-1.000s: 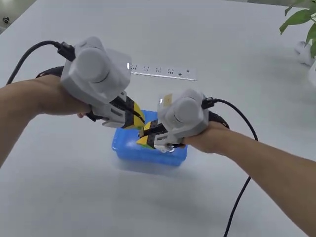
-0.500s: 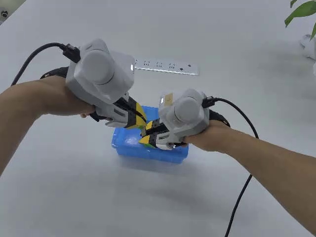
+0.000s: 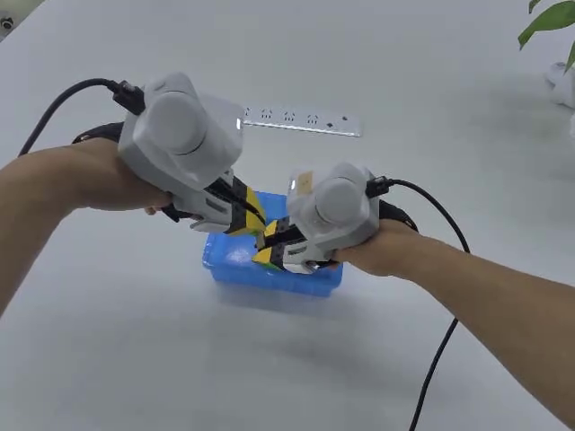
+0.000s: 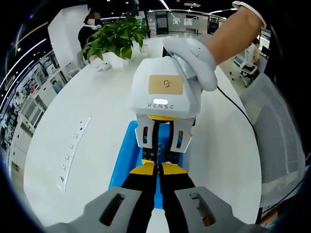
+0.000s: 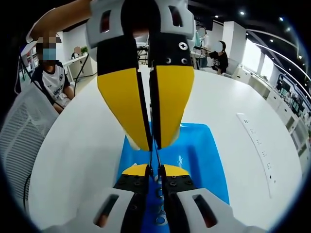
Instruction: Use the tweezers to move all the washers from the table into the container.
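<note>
Between the yellow tips of your right gripper (image 5: pixel 154 170), the jaws are drawn together on the tweezers (image 5: pixel 152 156), a thin dark strip that runs straight ahead. Just beyond them, your left gripper (image 5: pixel 151 145) meets it tip to tip. Its own yellow jaws are pressed together on the other end of that strip, so both tools clamp the tweezers at once. Beneath both sets of tips lies the blue container (image 5: pixel 204 160), and you hold the two grippers right above its open top. Low in the gap behind your right jaw tips, what look like a few small washers (image 5: pixel 160 206) lie on the blue floor. Beyond both grippers, a white power strip (image 3: pixel 301 122) lies flat on the white table (image 3: pixel 404 81), well apart from the container. Farther off, ahead of your left gripper, a green plant (image 4: pixel 116 36) stands near the table's far edge.
</note>
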Demonstrator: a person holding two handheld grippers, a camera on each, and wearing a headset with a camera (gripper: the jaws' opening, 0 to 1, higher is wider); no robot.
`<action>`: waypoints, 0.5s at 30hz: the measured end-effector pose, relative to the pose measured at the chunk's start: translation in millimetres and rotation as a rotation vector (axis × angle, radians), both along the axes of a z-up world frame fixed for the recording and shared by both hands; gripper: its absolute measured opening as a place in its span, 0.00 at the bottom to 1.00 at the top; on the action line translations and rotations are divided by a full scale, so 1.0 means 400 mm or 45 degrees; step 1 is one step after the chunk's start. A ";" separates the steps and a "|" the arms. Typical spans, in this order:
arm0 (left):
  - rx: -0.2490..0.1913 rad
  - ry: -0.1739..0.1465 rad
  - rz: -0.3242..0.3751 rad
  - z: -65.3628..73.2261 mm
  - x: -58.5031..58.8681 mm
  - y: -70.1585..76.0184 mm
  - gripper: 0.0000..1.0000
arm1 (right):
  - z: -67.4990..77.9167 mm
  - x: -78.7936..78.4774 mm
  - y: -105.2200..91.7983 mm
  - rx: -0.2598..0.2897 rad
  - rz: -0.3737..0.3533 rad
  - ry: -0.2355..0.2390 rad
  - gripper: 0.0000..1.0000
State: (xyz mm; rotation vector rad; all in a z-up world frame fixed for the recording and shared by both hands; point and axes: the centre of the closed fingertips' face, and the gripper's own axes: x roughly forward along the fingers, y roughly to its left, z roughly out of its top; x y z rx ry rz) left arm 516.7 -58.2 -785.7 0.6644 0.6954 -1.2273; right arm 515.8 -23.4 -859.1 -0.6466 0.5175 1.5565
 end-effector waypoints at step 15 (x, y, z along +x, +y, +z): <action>-0.009 -0.029 -0.026 0.077 -0.034 0.001 0.05 | 0.076 -0.017 -0.003 0.037 0.008 -0.060 0.13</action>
